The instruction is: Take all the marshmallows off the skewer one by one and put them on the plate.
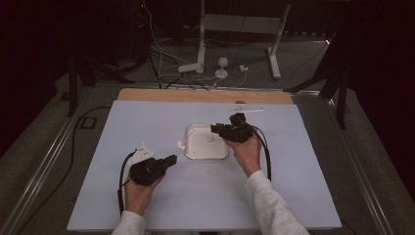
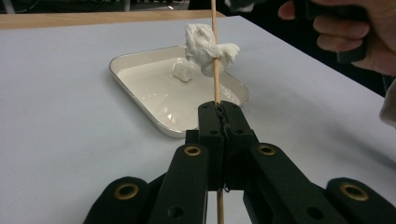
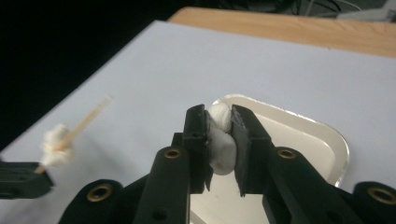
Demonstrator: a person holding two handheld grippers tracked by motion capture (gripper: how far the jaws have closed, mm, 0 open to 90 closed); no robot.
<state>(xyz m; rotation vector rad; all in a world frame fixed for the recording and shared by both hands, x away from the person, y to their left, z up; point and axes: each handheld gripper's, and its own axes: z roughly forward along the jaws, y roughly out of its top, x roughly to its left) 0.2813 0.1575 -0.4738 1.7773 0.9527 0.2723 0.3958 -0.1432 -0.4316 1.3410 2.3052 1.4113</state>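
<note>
My left gripper (image 2: 219,109) is shut on a thin wooden skewer (image 2: 215,28) that stands up between its jaws. A white marshmallow (image 2: 205,49) is threaded on the skewer above the jaws. In the high view this gripper (image 1: 173,158) sits left of a white tray (image 1: 195,152), with the skewered marshmallow (image 1: 180,145) just off the tray's left rim. My right gripper (image 3: 219,116) is shut on a second marshmallow (image 3: 220,144) above the tray (image 3: 322,135), at the tray's right side (image 1: 214,129). A third marshmallow (image 2: 183,71) lies in the tray.
A pale sheet (image 1: 147,122) covers the table, with a wooden strip (image 1: 205,95) along the far edge. A thin white stick (image 1: 247,110) lies at the back near the right hand. Beyond the table are cables and a metal stand (image 1: 200,39) on the floor.
</note>
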